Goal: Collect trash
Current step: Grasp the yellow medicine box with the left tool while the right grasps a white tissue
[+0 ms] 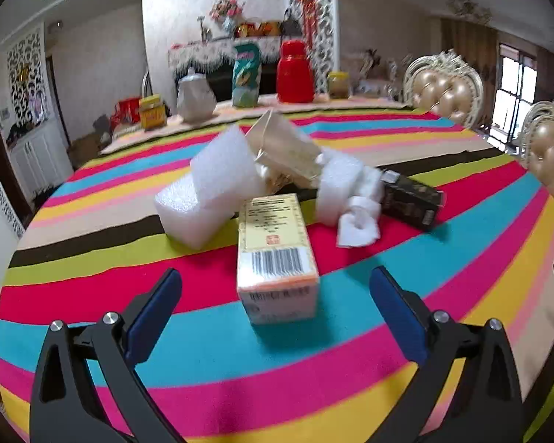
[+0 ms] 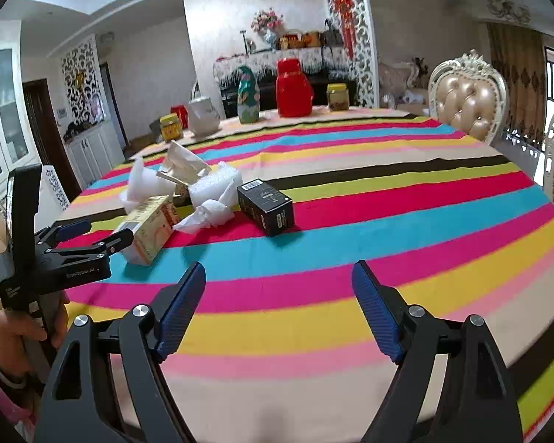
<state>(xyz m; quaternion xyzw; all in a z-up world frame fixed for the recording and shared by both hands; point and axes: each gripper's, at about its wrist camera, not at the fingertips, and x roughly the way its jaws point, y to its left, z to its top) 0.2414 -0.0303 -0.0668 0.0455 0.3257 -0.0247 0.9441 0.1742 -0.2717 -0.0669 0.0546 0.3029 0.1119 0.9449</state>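
The trash sits heaped near the table's (image 2: 387,199) left edge: foam (image 1: 203,192), a yellow box (image 1: 277,254), tissue (image 1: 358,221) and a black box (image 2: 266,206), all touching or just beside one another, likely so either claw can reach them. The left gripper (image 1: 273,295) gapes wide with the yellow box between its jaws, unpressed; the right gripper (image 2: 279,306) is open and empty over bare cloth. The table's near edge and right side leave free room for moving.
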